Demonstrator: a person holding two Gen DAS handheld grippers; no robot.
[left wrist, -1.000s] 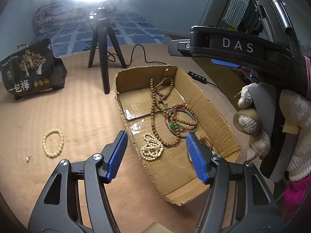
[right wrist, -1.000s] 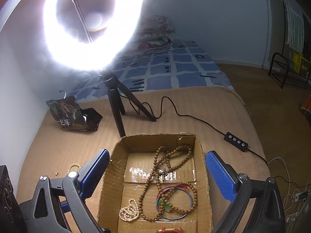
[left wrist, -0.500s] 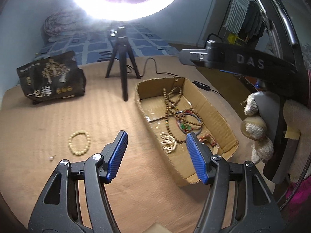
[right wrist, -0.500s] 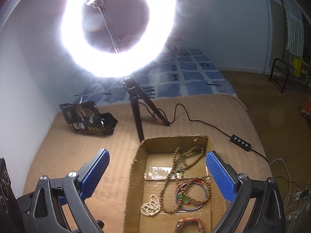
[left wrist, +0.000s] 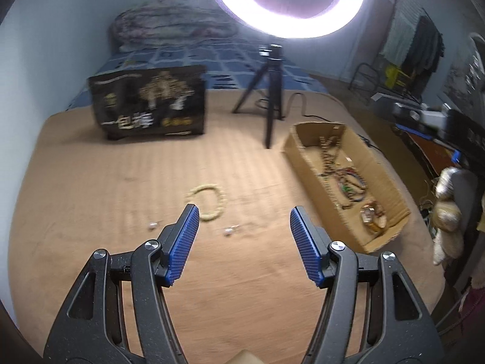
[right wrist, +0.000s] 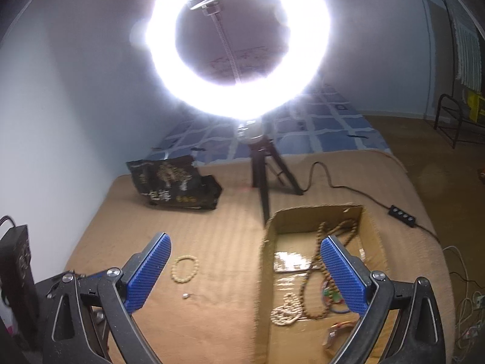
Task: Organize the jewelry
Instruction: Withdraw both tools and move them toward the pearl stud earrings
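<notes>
On the tan bed [left wrist: 91, 182], our left gripper [left wrist: 244, 217] and right gripper [right wrist: 245, 261] gape empty; the pale bracelet [left wrist: 207, 201] could snag, scattering loose beads [left wrist: 227, 231].

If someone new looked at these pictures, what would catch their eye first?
The glaring ring light on its tripod dominates the far side of the bed. Next comes the cardboard box of tangled beads on the right, then the cream bracelet lying loose beside it on the tan cover.

Tan mat [left wrist: 91, 188], cardboard box [left wrist: 391, 182], bracelet [left wrist: 209, 201], black bag [left wrist: 148, 103]
</notes>
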